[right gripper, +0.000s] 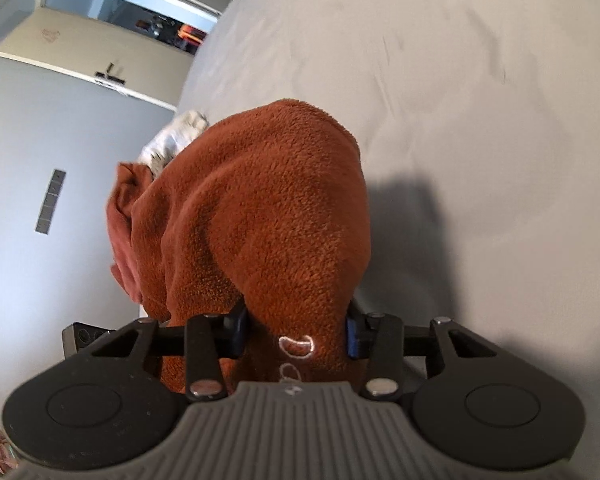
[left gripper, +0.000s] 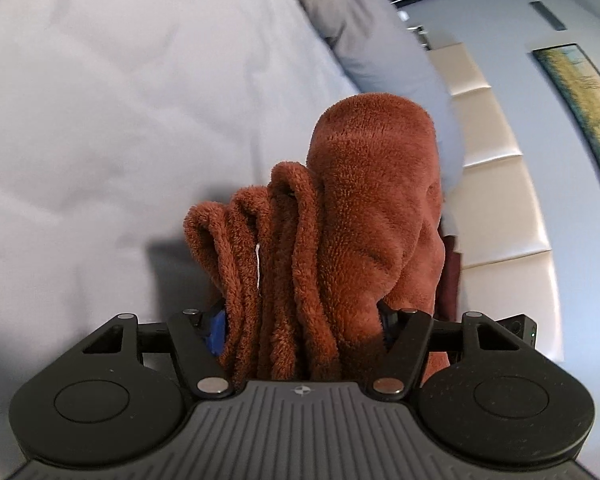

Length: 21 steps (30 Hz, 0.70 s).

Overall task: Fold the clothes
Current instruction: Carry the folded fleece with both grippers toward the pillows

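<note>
While both grippers clamp the same rust-brown fleece garment [left gripper: 352, 216] above a pale grey bedsheet [left gripper: 100, 120], the fabric hangs bunched between the two tools; the left gripper [left gripper: 304, 328] pinches several thick, rounded folds of the plush pile, which stand in parallel ridges on its left side and swell into a smooth dome on its right; the right gripper [right gripper: 296, 332] is closed on a broad hump of the same fleece [right gripper: 260, 220], its blue-edged pads pressed into the cloth from either side. The pile is short, dense and nubbly, like terry or sherpa; a thin white strip, perhaps a label edge, shows between two folds in the left wrist view. White stitched embroidery [right gripper: 296, 346] loops just at the right gripper's pads, its shape rounded but not legible as letters. A smoother, thinner inner layer [right gripper: 122, 216] of the garment shows at the left of the right wrist view, beside a scrap of white fuzzy cloth [right gripper: 172, 136]. A cream padded headboard [left gripper: 496, 184] in quilted panels curves past the bed; a framed picture [left gripper: 584, 104] hangs on the wall beyond.
</note>
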### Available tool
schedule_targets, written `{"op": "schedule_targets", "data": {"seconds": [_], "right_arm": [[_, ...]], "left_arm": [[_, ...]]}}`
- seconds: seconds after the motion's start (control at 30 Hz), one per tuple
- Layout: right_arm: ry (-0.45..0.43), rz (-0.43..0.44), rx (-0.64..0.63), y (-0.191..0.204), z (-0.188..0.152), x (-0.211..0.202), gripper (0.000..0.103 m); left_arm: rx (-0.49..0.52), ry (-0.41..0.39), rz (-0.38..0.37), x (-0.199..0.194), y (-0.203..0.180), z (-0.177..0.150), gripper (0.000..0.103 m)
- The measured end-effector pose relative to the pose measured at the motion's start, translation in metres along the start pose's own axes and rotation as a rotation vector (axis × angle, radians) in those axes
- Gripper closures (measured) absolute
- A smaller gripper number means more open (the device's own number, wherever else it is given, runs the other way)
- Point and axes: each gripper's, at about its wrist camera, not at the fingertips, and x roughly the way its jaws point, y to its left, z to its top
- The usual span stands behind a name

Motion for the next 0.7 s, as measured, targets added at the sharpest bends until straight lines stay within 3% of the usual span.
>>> {"op": "schedule_targets", "data": {"seconds": [0.13,0.33,0.5,0.7], "right_arm": [[-0.043,0.013,-0.001,0.009,0.017,-0.031,0.056],[-0.105,-0.008,-0.100,0.038,0.061,-0.108,0.056],[-0.192,-0.047,-0.165,0.049,0.104,-0.186,0.056],[-0.300,-0.085,-0.193,0.018,0.150,-0.269,0.056]], "left_arm": [[0.039,-0.029,-0.033,0.004,-0.039,0.011,0.041],[0.130,-0.042,-0.107,0.026,-0.120,0.027,0.041],[0.192,-0.036,-0.172,0.073,-0.197,0.043,0.041],[0.250,0.000,-0.235,0.146,-0.265,0.061,0.041]]}}
